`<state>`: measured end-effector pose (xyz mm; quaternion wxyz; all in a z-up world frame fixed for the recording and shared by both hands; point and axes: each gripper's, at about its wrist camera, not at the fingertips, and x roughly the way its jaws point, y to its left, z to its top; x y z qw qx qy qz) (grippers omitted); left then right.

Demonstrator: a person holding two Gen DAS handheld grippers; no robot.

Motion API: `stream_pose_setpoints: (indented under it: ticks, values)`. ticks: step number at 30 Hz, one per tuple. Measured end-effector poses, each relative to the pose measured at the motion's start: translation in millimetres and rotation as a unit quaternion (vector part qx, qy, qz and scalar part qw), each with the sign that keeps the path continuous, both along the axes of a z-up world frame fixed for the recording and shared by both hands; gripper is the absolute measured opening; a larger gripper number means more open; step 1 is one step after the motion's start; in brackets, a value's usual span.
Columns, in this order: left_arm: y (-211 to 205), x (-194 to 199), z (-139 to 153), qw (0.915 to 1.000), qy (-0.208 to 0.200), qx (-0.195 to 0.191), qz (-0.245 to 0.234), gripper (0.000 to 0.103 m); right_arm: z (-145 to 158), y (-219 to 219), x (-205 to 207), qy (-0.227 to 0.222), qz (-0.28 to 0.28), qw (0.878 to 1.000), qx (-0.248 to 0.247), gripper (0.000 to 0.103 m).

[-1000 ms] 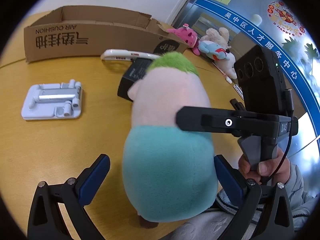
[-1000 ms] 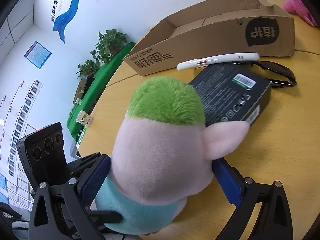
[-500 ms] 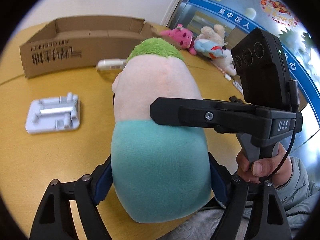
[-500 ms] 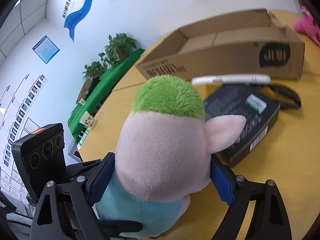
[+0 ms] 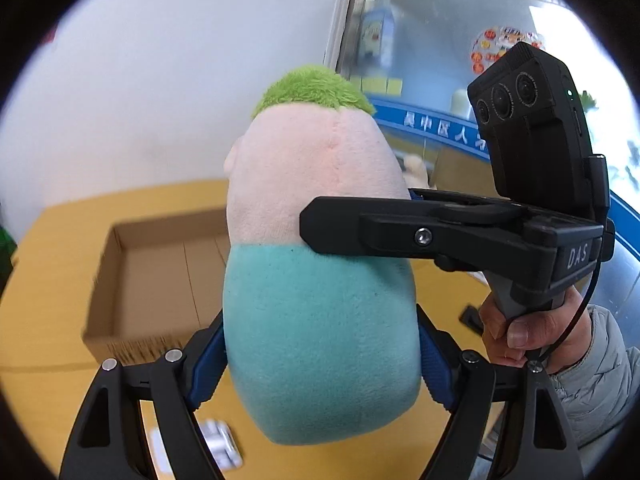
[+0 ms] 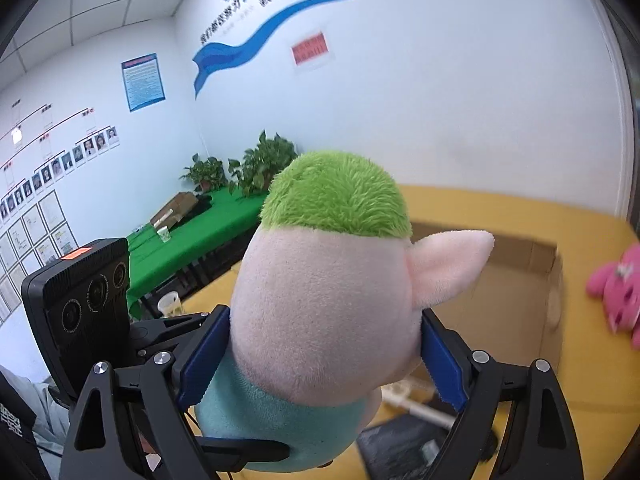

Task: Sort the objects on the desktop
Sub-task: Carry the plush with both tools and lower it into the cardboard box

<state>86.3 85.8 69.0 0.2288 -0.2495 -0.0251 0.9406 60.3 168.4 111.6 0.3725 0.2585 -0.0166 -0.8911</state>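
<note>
A plush toy (image 5: 320, 320) with green hair, a pink head and a teal body hangs in the air above the yellow table (image 5: 48, 380). My left gripper (image 5: 320, 360) is shut on its teal lower body, blue pads pressed into both sides. In the right wrist view my right gripper (image 6: 322, 360) is shut on the pink head of the plush toy (image 6: 328, 300), just below its ear. The right gripper's black finger (image 5: 400, 236) crosses the toy from the right, held by a hand (image 5: 520, 328). The left gripper's camera block (image 6: 80, 300) shows at lower left.
An open cardboard box (image 5: 160, 276) lies on the table beyond and below the toy, also visible as the box (image 6: 512, 300). A pink plush (image 6: 616, 292) lies at the right. Below are a black box (image 6: 404, 444) and a white stand (image 5: 220, 448).
Both grippers closed onto the plush toy and lifted it well off the table. The table objects dropped low in both views and the open box now shows from above.
</note>
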Motion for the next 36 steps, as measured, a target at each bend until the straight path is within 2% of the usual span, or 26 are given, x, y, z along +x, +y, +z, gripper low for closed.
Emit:
stream_pose_setpoints:
  ticks: [5, 9, 12, 17, 20, 25, 29, 36]
  values:
    - [-15.8, -25.3, 41.6, 0.9991, 0.040, 0.005, 0.014, 0.082, 59.2, -19.2, -25.7, 0.049, 0.015, 0.998, 0.023, 0.088]
    - [-34.0, -53.8, 71.8, 0.9979, 0.057, 0.005, 0.028, 0.081, 93.4, -31.7, -47.4, 0.077, 0.022, 0.996, 0.031, 0.088]
    - [-47.1, -78.7, 86.8, 0.9975, 0.057, 0.004, 0.041, 0.081, 111.4, -39.6, -73.7, 0.077, 0.028, 0.996, 0.020, 0.088]
    - [-69.6, -123.3, 96.2, 0.9973, 0.045, 0.006, 0.058, 0.081, 119.0, -55.5, -121.0, 0.072, 0.038, 0.997, 0.017, 0.088]
    - [-85.4, -151.8, 94.0, 0.9973, 0.030, 0.006, 0.067, 0.081, 113.7, -66.3, -153.4, 0.060, 0.049, 0.997, 0.018, 0.088]
    - [-108.8, -196.5, 80.3, 0.9962, 0.001, 0.005, 0.087, 0.081, 87.8, -81.9, -212.4, 0.030, 0.063, 0.998, 0.011, 0.088]
    - [-128.7, -236.8, 57.9, 0.9946, -0.031, 0.007, 0.099, 0.081, 58.5, -95.8, -258.1, -0.001, 0.068, 0.998, 0.007, 0.089]
    - [-165.5, -305.8, 4.4, 0.9876, -0.104, 0.019, 0.116, 0.081, -12.6, -117.6, -338.0, -0.063, 0.081, 0.995, 0.010, 0.089]
